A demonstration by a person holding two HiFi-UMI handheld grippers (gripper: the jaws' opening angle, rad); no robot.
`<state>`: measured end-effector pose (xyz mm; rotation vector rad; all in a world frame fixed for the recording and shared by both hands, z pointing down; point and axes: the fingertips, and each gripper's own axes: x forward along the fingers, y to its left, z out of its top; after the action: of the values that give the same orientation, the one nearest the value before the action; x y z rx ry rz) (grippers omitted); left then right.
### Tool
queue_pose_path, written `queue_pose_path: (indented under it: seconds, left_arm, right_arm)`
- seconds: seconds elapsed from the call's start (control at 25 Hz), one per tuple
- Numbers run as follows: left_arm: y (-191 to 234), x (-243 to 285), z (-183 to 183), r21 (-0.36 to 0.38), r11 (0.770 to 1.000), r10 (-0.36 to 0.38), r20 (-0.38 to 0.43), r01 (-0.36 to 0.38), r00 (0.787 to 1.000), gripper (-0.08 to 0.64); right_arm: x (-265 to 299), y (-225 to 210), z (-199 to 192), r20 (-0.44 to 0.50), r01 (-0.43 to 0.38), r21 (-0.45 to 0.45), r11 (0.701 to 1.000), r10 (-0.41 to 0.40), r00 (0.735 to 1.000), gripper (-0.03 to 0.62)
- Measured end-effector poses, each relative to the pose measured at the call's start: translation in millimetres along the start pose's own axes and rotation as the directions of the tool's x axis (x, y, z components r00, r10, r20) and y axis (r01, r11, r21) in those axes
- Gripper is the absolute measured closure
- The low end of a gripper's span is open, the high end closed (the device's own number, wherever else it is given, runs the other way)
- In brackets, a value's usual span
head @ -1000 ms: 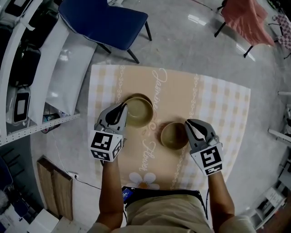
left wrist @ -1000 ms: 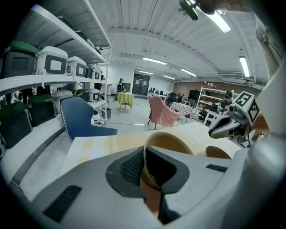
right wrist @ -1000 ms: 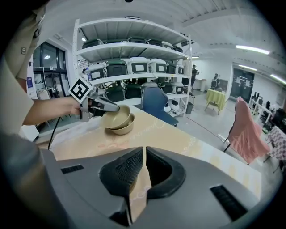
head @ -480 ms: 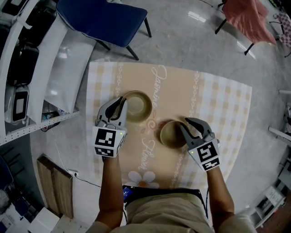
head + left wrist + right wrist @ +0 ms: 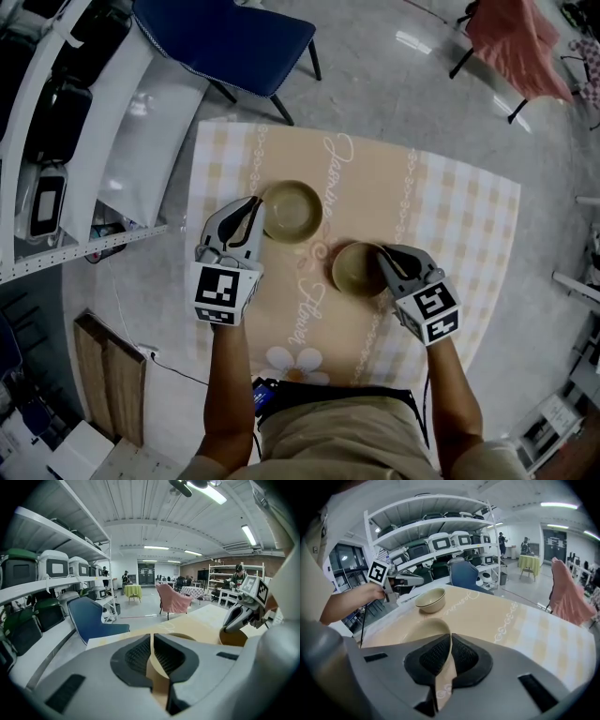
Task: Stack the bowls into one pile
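Note:
Two tan bowls sit on the beige checked tablecloth [image 5: 441, 216]. My left gripper [image 5: 255, 212] is shut on the near-left rim of the left bowl [image 5: 294, 210]; in the left gripper view that rim [image 5: 153, 660] is pinched between the jaws. My right gripper [image 5: 386, 266] is shut on the right rim of the right bowl [image 5: 356, 268], with the rim [image 5: 444, 667] between its pads. From the right gripper view the left bowl [image 5: 431, 599] stands upright across the table, with the left gripper [image 5: 401, 580] beside it. The bowls stand apart. I cannot tell whether either is lifted.
A blue chair [image 5: 225, 37] stands beyond the table's far left corner. White shelving [image 5: 56, 141] with equipment cases runs along the left. A chair draped in pink cloth [image 5: 516, 42] stands at the far right. The tablecloth lies bare to the right of the bowls.
My right gripper has moved in from beside the right bowl and shut on its rim. The left gripper has stayed on the left bowl's rim.

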<state>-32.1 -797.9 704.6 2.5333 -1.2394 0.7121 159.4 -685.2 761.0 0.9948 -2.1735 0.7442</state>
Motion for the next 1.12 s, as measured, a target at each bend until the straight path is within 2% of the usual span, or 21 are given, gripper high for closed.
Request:
queue_pose_path:
  seconds: [0.56, 1.12]
  left_arm:
    - [28.5, -88.2, 14.6, -0.018, 0.995, 0.099, 0.049, -0.098, 0.994, 0.552]
    - [56.2, -154.0, -13.7, -0.056, 0.981, 0.187, 0.035, -0.185, 0.982, 0.552]
  right_arm:
    - [-17.6, 16.6, 79.2, 0.126, 0.020, -0.068, 0.998, -0.011, 0.992, 0.577]
    - [28.4, 47.4, 141.6, 0.174, 0.001, -0.124, 0.992, 0.020, 0.985, 0.577]
